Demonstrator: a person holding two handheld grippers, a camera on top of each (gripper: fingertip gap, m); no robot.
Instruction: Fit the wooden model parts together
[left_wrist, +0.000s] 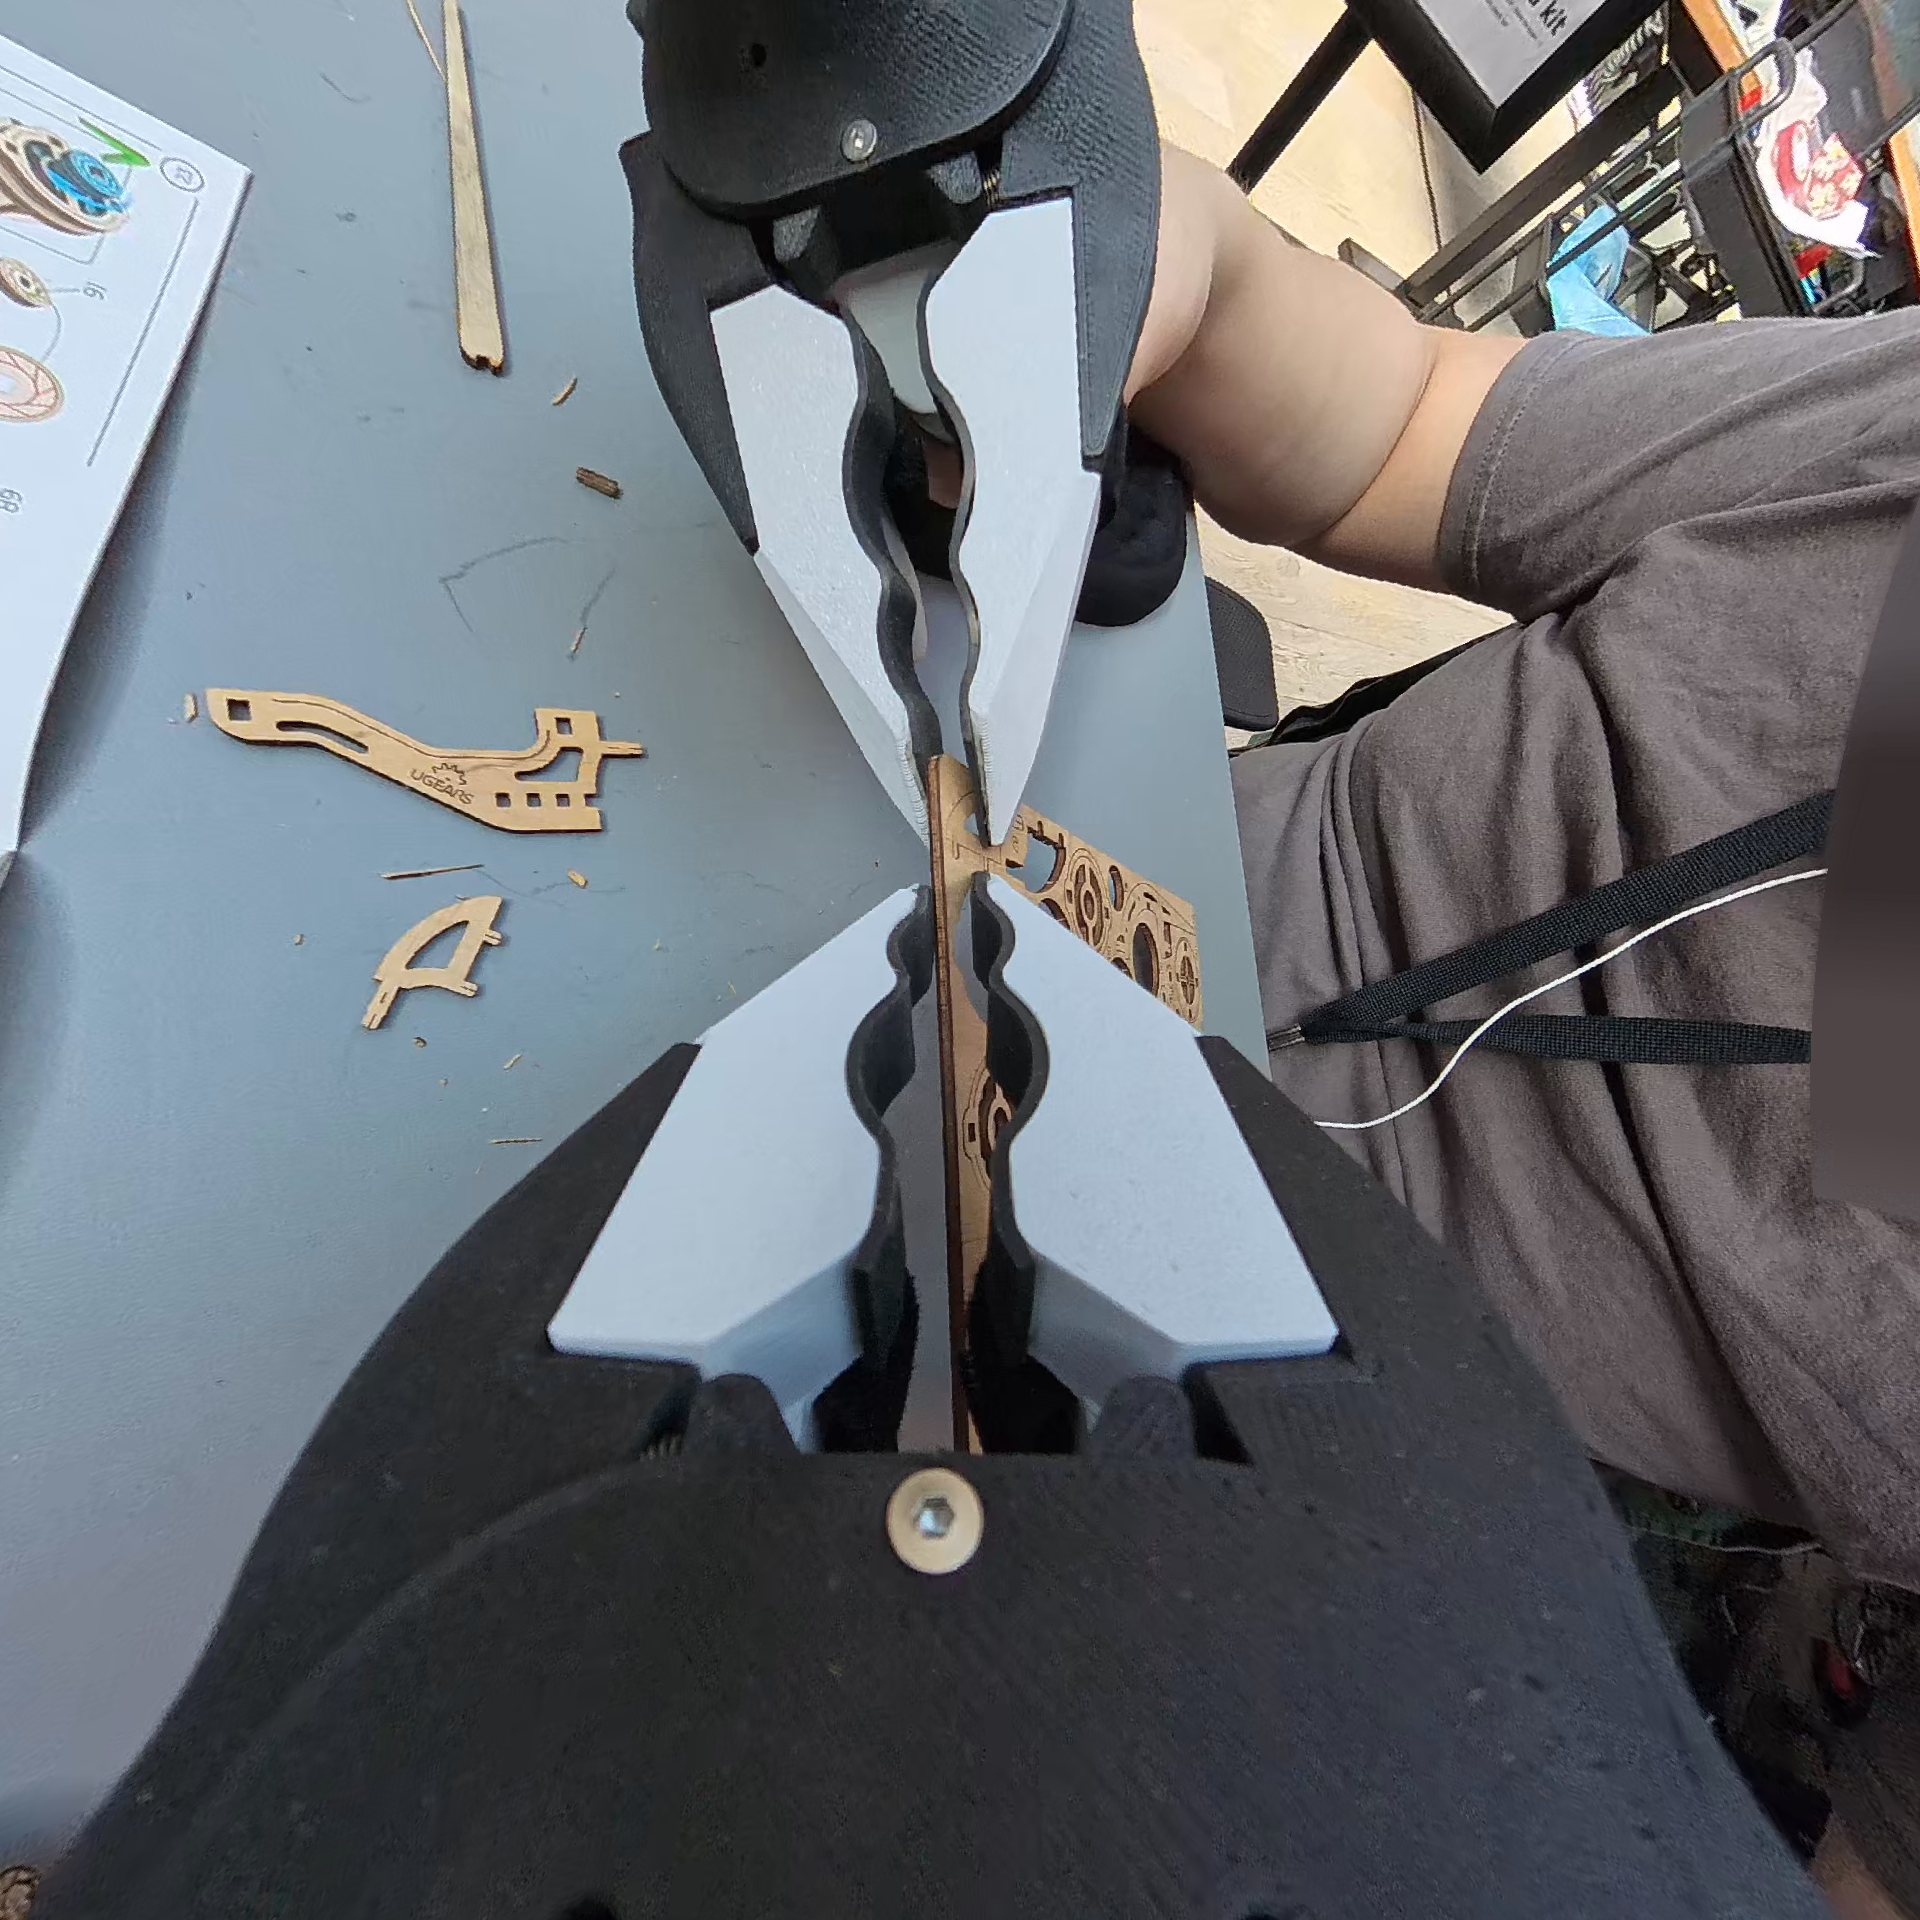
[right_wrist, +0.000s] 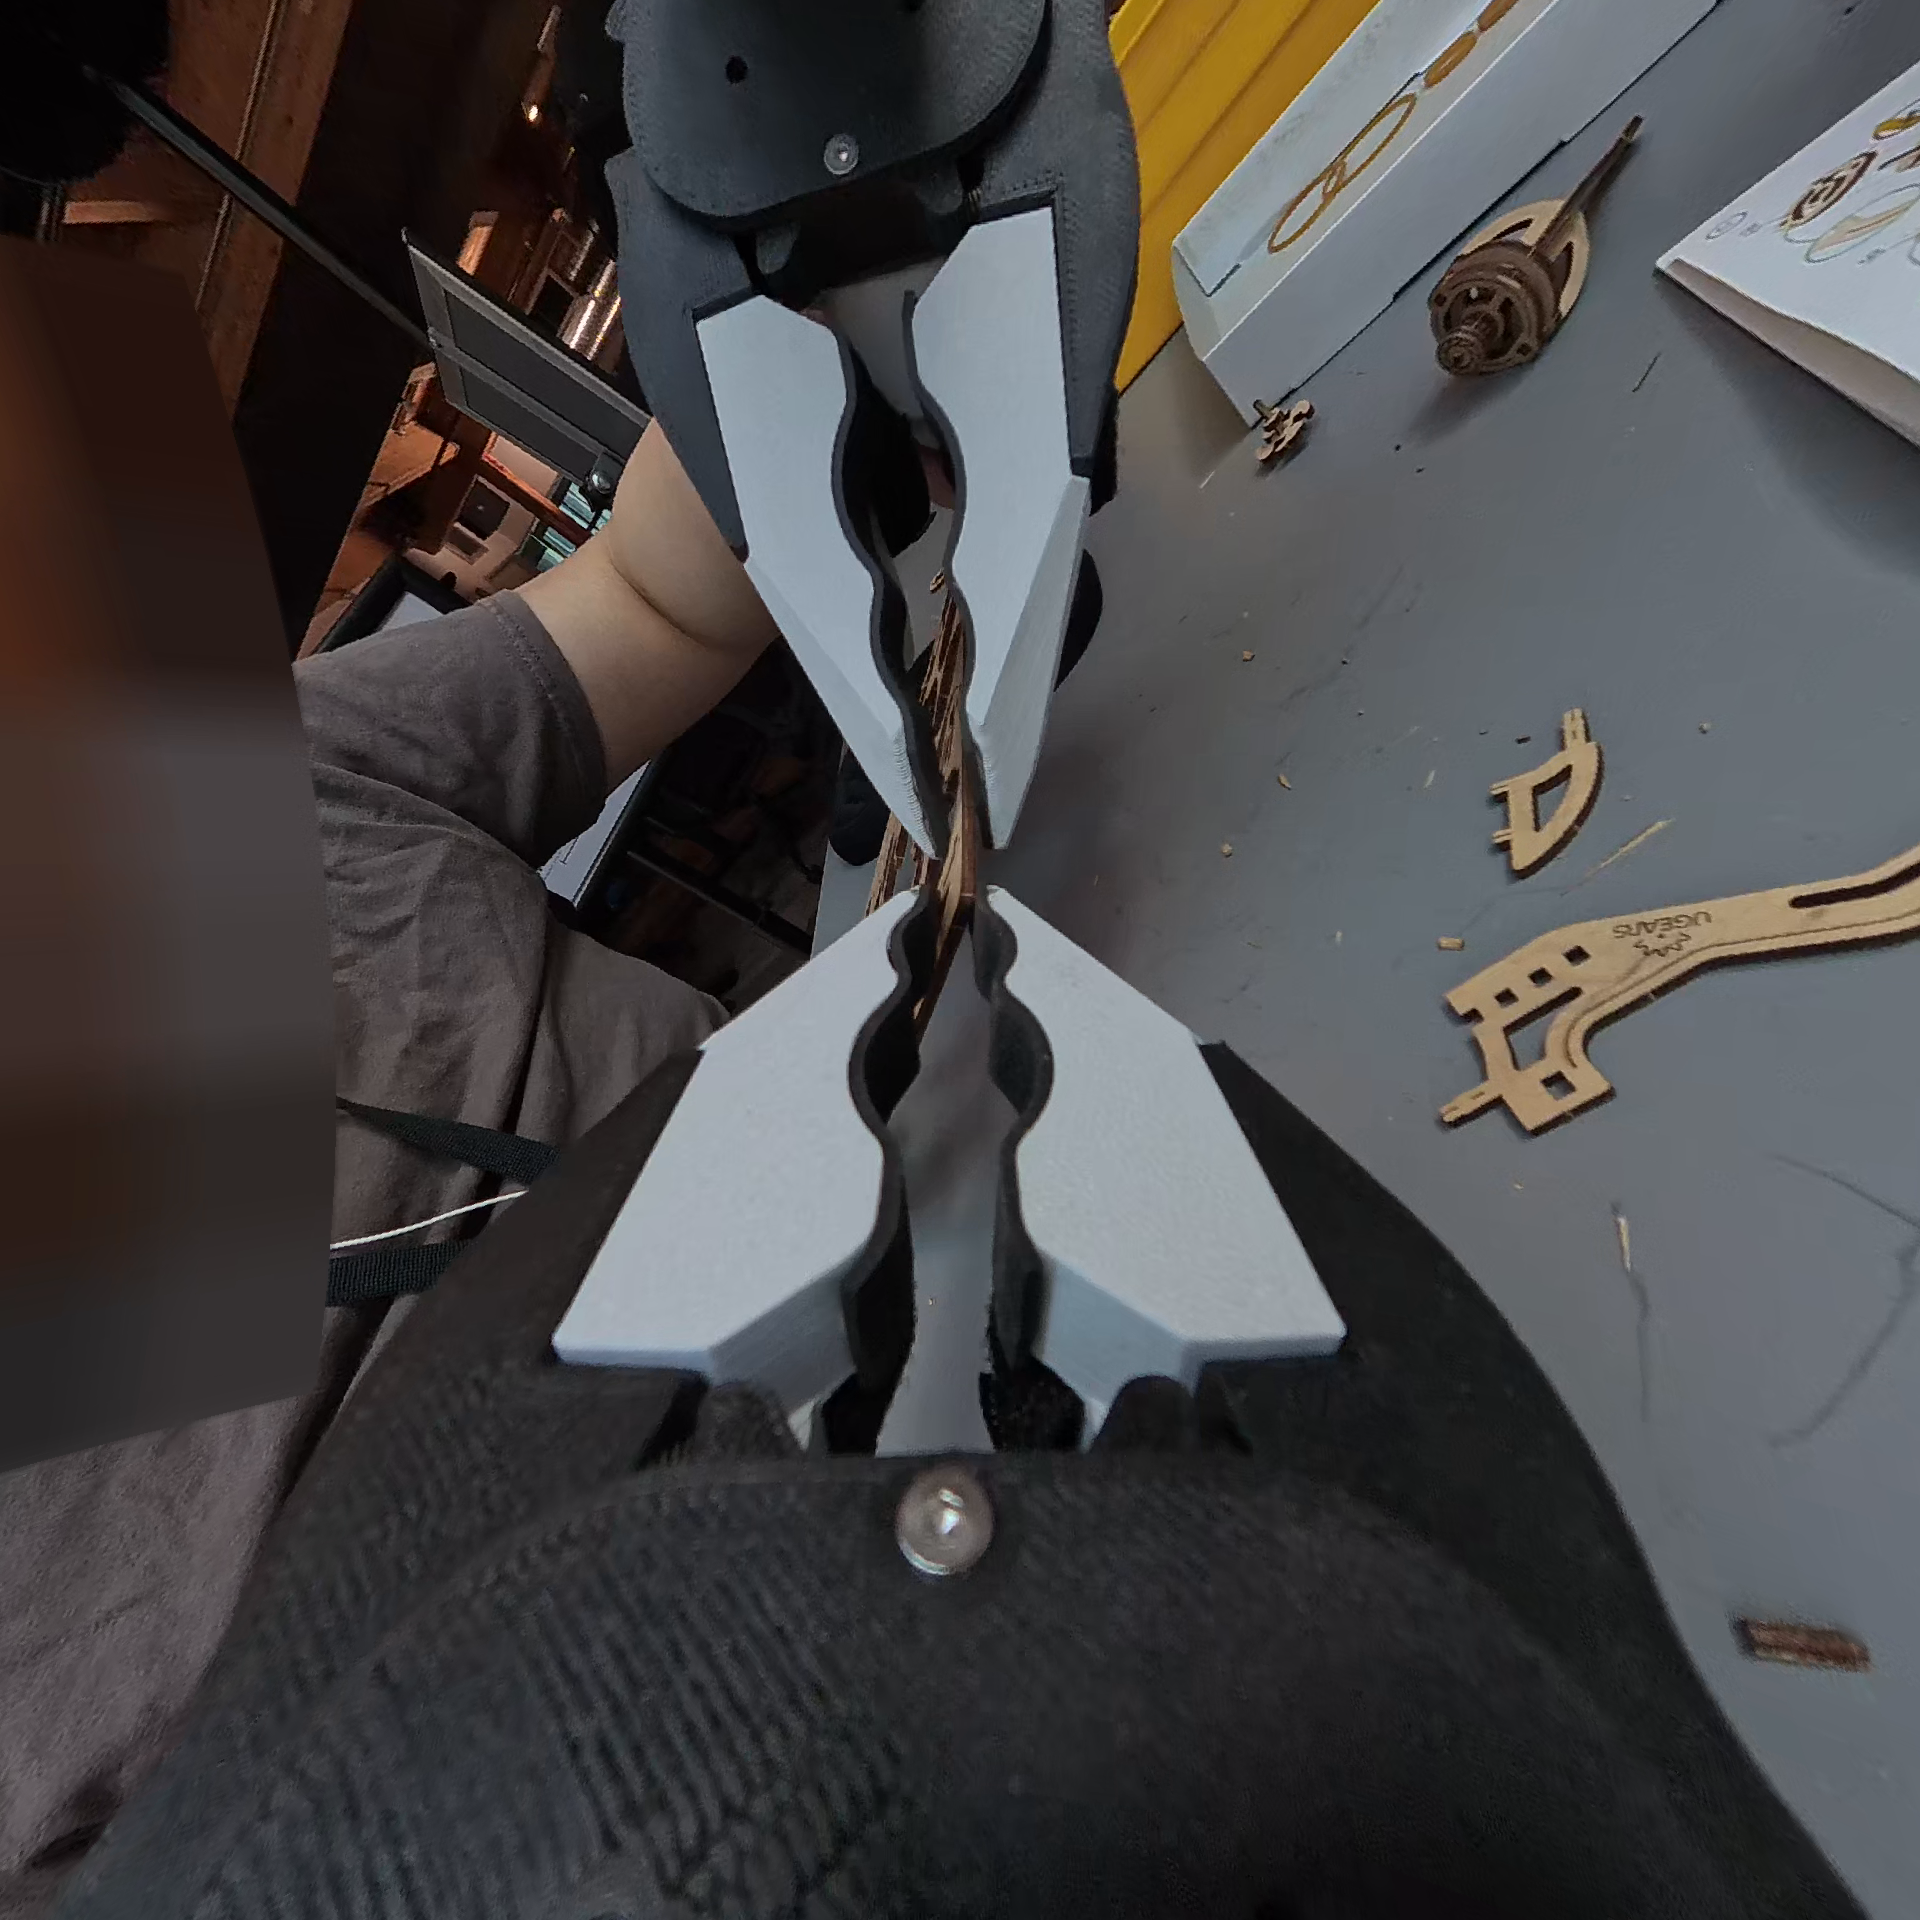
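Note:
A thin laser-cut wooden sheet (left_wrist: 1127, 914) with several cut-out parts is held edge-on over the table's edge; in the right wrist view it shows as a dark strip (right_wrist: 943, 681). My left gripper (left_wrist: 954, 896) is shut on it, with the sheet running down between its fingers. My right gripper (left_wrist: 954, 823) comes from the opposite side and pinches the sheet's near corner with its tips. In the right wrist view my right gripper (right_wrist: 951, 899) and the left gripper (right_wrist: 961, 840) meet tip to tip on the sheet. A long curved wooden part (left_wrist: 416, 758) (right_wrist: 1662, 956) and a small A-shaped part (left_wrist: 436, 961) (right_wrist: 1548, 800) lie loose on the table.
The grey table (left_wrist: 208, 1299) carries an instruction sheet (left_wrist: 83, 364) (right_wrist: 1818, 260), a wooden strip (left_wrist: 473, 208), a small dowel (left_wrist: 597, 481) and wood chips. An assembled wooden model (right_wrist: 1496, 281) and a white box (right_wrist: 1403, 156) stand farther off. A person in a grey shirt (left_wrist: 1558, 935) sits at the table's edge. Both grippers' tips are close together, under 4 cm apart.

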